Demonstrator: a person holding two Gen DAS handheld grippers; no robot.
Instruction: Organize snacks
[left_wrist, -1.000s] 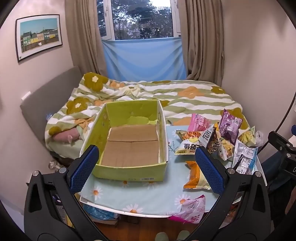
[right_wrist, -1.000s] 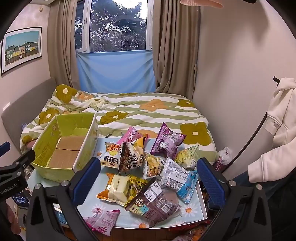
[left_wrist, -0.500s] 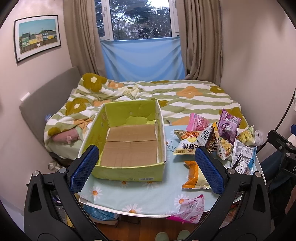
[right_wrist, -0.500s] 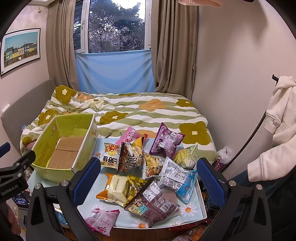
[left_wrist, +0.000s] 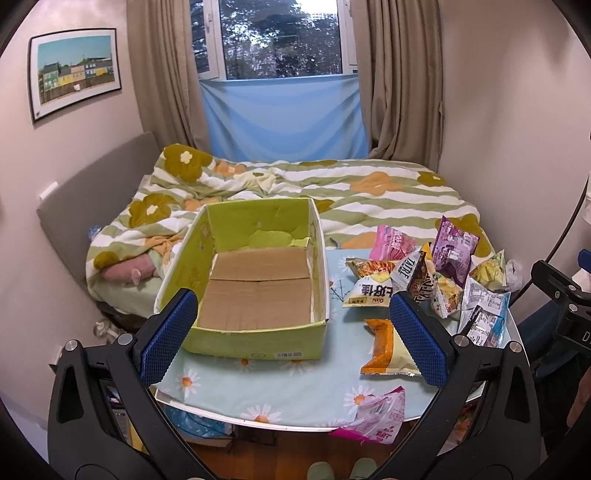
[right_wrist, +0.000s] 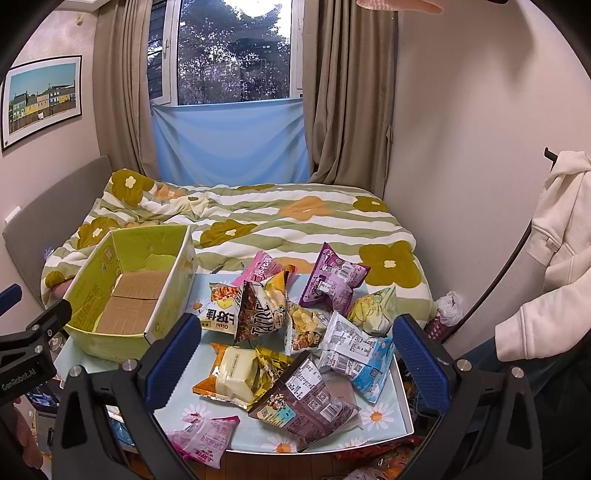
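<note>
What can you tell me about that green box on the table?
The green box is an open-topped cardboard carton, yellow-green outside and on its inner walls, with plain brown flaps forming its floor. Nothing lies inside. A torn patch shows on the far inner wall, and a small barcode label sits on the near side. It stands upright on the left part of the daisy-print tablecloth, its far end toward the bed. The snack packets lie to its right; neither gripper touches it.

"TATRE" on a dark snack bag (right_wrist: 258, 317); "GenRobot.AI" on the left gripper (right_wrist: 26, 374).
</note>
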